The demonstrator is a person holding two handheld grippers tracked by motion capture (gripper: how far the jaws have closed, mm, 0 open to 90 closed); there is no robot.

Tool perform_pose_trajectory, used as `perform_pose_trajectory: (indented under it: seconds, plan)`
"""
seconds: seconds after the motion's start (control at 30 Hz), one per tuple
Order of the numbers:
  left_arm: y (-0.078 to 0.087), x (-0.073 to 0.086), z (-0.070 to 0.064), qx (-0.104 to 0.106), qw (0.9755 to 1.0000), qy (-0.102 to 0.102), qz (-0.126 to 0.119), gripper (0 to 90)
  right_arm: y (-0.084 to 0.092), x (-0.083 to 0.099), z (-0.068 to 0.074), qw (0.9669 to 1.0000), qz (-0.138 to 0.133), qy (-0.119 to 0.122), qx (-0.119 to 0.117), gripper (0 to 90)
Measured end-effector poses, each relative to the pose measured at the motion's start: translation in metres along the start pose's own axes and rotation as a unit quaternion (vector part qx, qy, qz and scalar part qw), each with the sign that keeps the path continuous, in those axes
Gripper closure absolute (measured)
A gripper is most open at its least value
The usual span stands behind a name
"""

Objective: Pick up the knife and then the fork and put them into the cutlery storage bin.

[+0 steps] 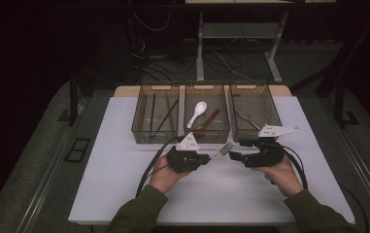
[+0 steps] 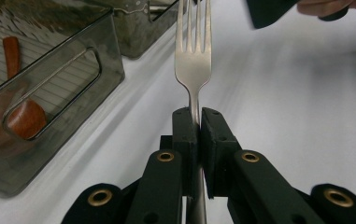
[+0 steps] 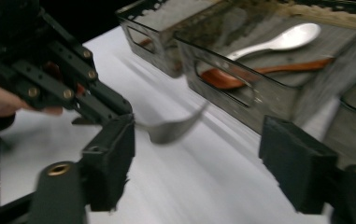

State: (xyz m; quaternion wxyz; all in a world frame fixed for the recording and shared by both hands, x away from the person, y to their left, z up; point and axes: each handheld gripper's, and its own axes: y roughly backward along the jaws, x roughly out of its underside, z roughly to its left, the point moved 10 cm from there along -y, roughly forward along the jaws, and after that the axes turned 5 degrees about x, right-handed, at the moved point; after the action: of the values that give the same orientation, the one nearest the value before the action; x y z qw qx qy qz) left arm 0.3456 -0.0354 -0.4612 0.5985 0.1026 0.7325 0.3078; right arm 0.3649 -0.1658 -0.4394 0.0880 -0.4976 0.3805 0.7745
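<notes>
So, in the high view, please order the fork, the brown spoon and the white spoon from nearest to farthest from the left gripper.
1. fork: clamped in the left gripper.
2. brown spoon: middle bin, near its front wall.
3. white spoon: middle bin, farther back.

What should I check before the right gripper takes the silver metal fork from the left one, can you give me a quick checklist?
1. Left gripper clamped on the silver metal fork: ok, the jaws are shut on its neck.
2. Fork head free to grab: ok, the tines stick out past the left gripper towards the right gripper.
3. Right gripper open wide enough: ok, its jaws stand apart with nothing pressed between them.
4. Right gripper lined up on the fork: cannot tell, the right gripper view is blurred.
5. Fork off the white table: ok, it is held above it.
6. Room in the right-hand smoky clear plastic bin: cannot tell, its contents are hard to make out.
</notes>
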Motion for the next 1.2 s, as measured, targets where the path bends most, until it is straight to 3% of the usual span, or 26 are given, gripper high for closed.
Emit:
perform_pose_trajectory:
  seconds: [0.17, 0.47, 0.67, 1.0, 1.2]
  plan:
    - [0.000, -0.004, -0.004, -0.009, 0.9999, -0.003, -0.006, 83.8, -0.014, -0.002, 0.009, 0.9997, 0.006, -0.007, -0.023, 39.4]
    - [0.001, -0.008, -0.004, -0.024, 0.9995, -0.014, -0.013, 83.8, -0.025, -0.002, 0.009, 0.9981, 0.013, -0.044, -0.042, 65.8]
    - [-0.001, -0.008, -0.004, -0.024, 0.9996, -0.011, -0.013, 83.7, -0.025, -0.010, 0.010, 0.9964, -0.011, -0.064, -0.054, 82.2]
    - [0.001, -0.010, -0.006, -0.001, 0.9994, 0.004, -0.034, 80.6, -0.019, -0.026, 0.018, 0.9969, -0.031, -0.042, -0.060, 86.6]
    - [0.007, -0.004, -0.004, 0.003, 0.9991, 0.015, -0.040, 68.8, -0.016, -0.033, 0.011, 0.9982, -0.027, -0.025, -0.048, 86.6]
